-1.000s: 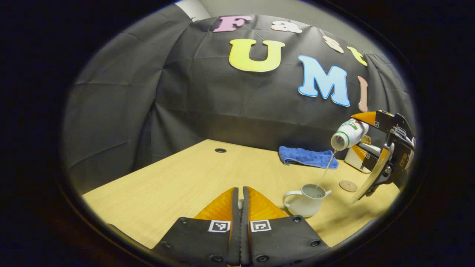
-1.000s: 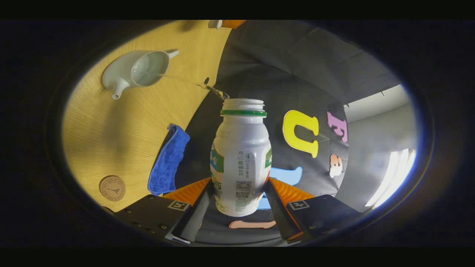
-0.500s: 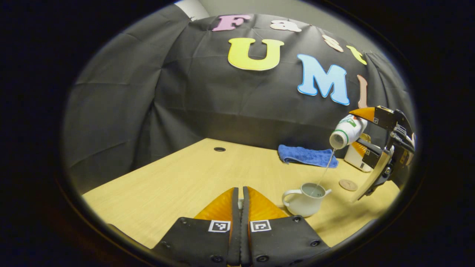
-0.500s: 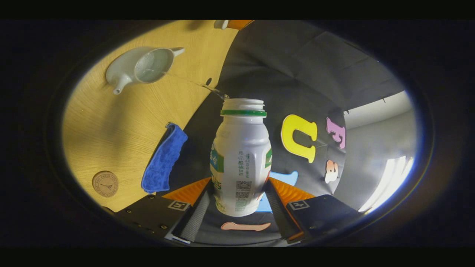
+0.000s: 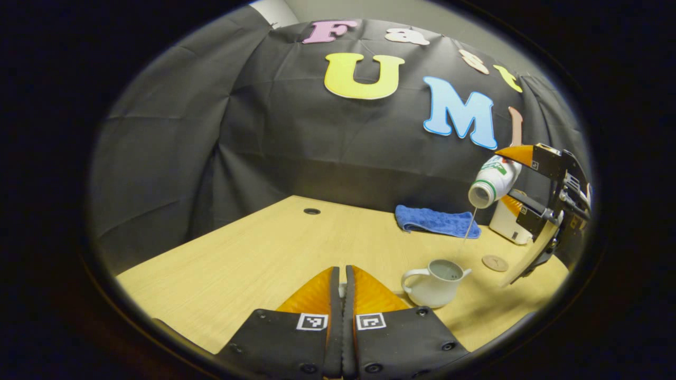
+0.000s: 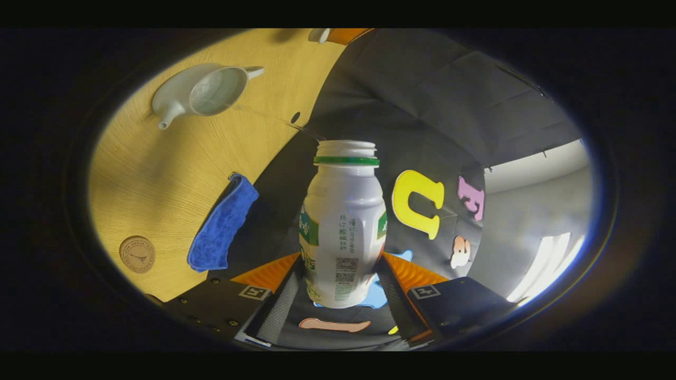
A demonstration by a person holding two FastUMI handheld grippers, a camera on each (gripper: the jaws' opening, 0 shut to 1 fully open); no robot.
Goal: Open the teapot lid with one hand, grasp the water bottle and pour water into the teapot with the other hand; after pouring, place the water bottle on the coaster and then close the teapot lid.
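While the right gripper (image 6: 343, 295) is clamping the water bottle (image 6: 343, 227) low on its body, tipping a thin stream into the open teapot (image 5: 435, 285) near the table's (image 5: 253, 258) front edge, the plastic looks light, likely slippery. Left gripper (image 5: 344, 287) is pinching something small and pale, probably the lid

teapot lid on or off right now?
Off. The teapot mouth is open, with water inside and a thin stream falling into it from the tipped water bottle.

1. A light wood-grain desk (image 5: 253, 253) stands in the booth, with a round cable hole (image 5: 311, 211) near its far edge.
2. Creased black cloth (image 5: 211, 137) forms the wall behind.
3. A pale wall (image 6: 523, 211) beyond it carries a bright patch (image 6: 549, 258), possibly a window.
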